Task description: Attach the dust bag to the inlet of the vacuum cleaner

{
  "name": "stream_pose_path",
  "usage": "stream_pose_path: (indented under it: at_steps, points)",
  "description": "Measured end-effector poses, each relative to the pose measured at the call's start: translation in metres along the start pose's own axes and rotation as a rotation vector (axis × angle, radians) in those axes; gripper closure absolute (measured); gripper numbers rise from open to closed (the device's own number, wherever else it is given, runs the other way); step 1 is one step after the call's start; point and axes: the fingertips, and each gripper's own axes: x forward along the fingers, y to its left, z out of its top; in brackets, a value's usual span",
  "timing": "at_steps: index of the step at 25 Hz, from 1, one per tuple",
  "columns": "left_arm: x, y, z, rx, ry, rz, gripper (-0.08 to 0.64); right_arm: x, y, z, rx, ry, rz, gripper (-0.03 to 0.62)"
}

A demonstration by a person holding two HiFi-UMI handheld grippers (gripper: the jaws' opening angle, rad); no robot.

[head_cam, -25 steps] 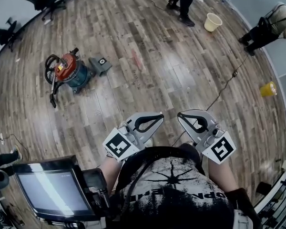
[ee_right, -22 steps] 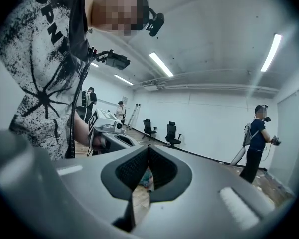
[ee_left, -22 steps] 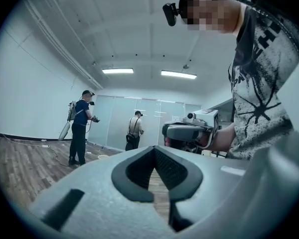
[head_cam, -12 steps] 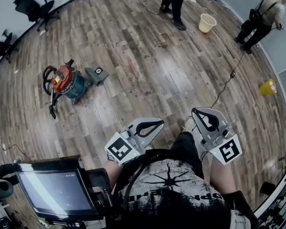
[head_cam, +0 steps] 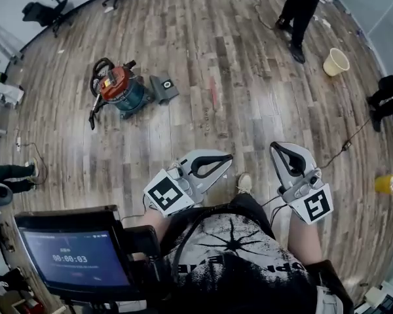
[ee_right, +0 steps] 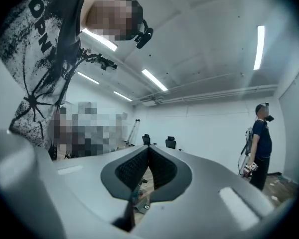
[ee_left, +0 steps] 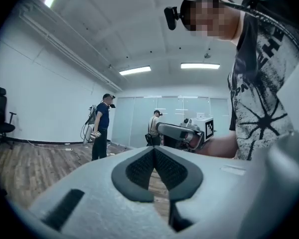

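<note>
Nearest the camera, at the person's waist, the grey left tongs and the grey right tongs are held about level over the wood-plank floor, side by side and a little apart. Both are seen clenched in their own views, with the ribbed pads pressed together and nothing caught between them. A dark monitor screen is mounted at the lower left.

Well beyond the tongs, up and to the left in the head view, the canister vacuum cleaner with a red-orange lid and teal drum is stood on the floor. Its black hose is trailed from its left side. The flat grey dust bag with a round collar hole is laid on the floor at the drum's right side, just beside it or touching; which of the two cannot be told. Its long axis cannot be settled at this size. The left tongs are judged the nearer to it, and a walk across is judged necessary before it can be reached.

The inlet cannot be made out. Farther off, a cream bucket and a standing person are seen.
</note>
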Motion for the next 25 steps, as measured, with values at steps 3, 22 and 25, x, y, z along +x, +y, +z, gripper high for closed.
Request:
stream_pose_path:
  at_steps: [3, 22, 25]
  points:
    - [0.047, 0.016, -0.004, -0.005, -0.011, 0.068, 0.557, -0.006, -0.048, -0.017, -0.015, -0.019, 0.073, 0.588]
    - [0.123, 0.086, 0.021, -0.001, 0.008, 0.33, 0.557, 0.017, -0.136, -0.03, 0.085, -0.092, 0.325, 0.588]
    - [0.116, 0.094, 0.018, -0.026, -0.005, 0.346, 0.557, 0.03, -0.123, -0.03, 0.086, -0.08, 0.374, 0.588]
